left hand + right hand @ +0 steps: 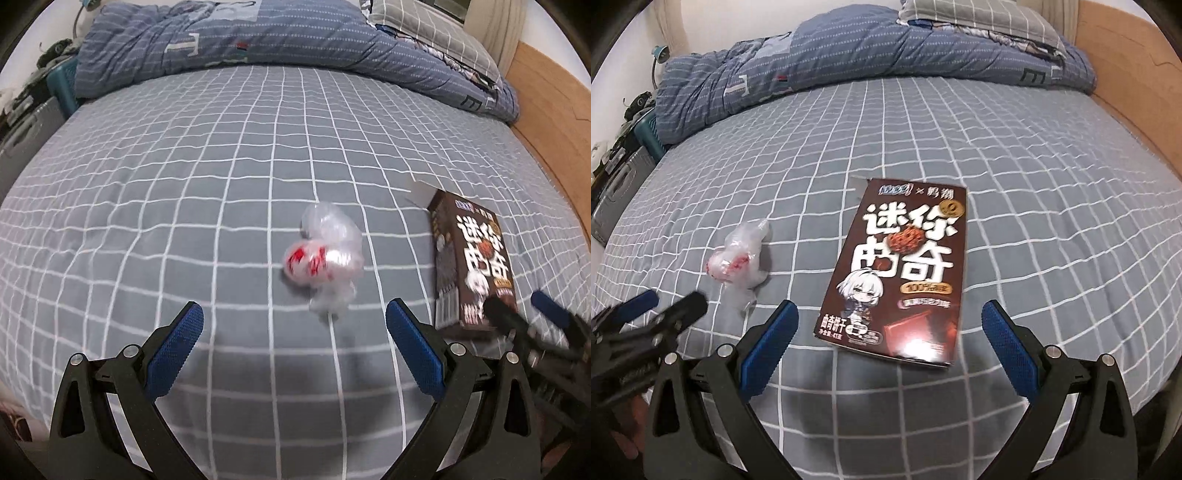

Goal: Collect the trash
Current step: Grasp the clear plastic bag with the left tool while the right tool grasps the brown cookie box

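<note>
A crumpled clear plastic wrapper with red print (325,254) lies on the grey checked bedsheet (184,184), just ahead of my open, empty left gripper (295,325). It also shows in the right wrist view (738,262). A flat brown cookie box with white characters (901,273) lies on the sheet right in front of my open, empty right gripper (890,321). In the left wrist view the box (469,258) lies to the right, and the right gripper (524,314) hovers at its near end. The left gripper (672,306) shows at the left of the right wrist view.
A rumpled blue quilt (240,40) and a checked pillow (424,26) lie across the far end of the bed. A wooden bed frame (546,110) runs along the right. Cluttered furniture (624,155) stands off the left edge.
</note>
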The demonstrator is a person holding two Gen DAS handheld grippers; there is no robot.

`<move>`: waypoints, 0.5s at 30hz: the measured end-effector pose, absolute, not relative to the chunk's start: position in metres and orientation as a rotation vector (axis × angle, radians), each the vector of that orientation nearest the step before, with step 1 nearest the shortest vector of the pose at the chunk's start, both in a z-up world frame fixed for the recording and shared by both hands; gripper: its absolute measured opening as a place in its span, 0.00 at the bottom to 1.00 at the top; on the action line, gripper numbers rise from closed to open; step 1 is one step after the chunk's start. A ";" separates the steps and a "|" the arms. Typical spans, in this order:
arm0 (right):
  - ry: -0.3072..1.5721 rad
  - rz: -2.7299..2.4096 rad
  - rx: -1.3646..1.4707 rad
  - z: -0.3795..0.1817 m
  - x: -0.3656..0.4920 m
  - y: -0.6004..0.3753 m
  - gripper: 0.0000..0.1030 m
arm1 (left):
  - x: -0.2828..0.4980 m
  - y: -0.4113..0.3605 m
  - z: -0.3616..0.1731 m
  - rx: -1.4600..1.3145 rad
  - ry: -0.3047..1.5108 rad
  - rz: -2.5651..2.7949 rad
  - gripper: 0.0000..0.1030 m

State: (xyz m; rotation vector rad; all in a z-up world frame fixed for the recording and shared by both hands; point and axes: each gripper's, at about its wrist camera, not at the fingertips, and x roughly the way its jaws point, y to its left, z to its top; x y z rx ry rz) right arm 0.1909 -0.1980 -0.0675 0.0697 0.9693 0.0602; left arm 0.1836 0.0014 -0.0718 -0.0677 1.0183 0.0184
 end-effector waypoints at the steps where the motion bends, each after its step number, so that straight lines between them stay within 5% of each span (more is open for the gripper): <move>1: 0.971 0.056 0.067 -0.071 0.192 -0.195 0.93 | 0.188 0.000 -0.074 -0.066 1.020 0.013 0.94; 15: 0.968 -0.033 0.008 -0.098 0.202 -0.188 0.93 | 0.237 -0.017 -0.114 -0.065 1.036 -0.042 0.93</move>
